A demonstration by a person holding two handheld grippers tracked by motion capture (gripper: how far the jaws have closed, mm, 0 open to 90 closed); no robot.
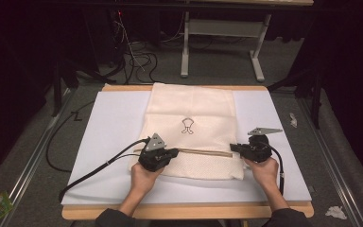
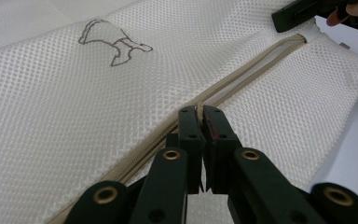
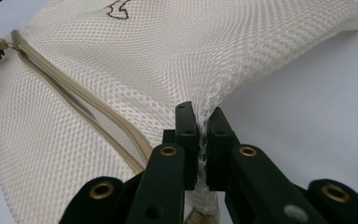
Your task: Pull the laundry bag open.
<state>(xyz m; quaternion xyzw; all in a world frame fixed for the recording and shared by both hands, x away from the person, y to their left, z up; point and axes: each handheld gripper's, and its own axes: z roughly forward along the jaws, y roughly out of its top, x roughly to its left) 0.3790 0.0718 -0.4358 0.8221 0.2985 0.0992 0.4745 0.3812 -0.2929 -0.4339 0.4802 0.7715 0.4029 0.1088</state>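
The left gripper (image 2: 199, 114) hides the zip (image 2: 242, 70) pull between its closed jaws. The bag (image 3: 135, 60) print is cut off by the right gripper view's top edge. The forearms leave the high view's bottom edge.

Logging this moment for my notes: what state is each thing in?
Cream mesh zippered laundry bag: flat on table, right edge pinched.
Beige zipper: partly open.
Left hand-held gripper: shut on zipper pull.
Right hand-held gripper: shut on mesh.

I see the mesh bag (image 1: 189, 130) lying mid-table (image 1: 108, 123), its zipper (image 1: 203, 152) running across its near part. My left gripper (image 1: 172, 152) sits at the zipper's left end, my right gripper (image 1: 234, 148) at the bag's right edge.
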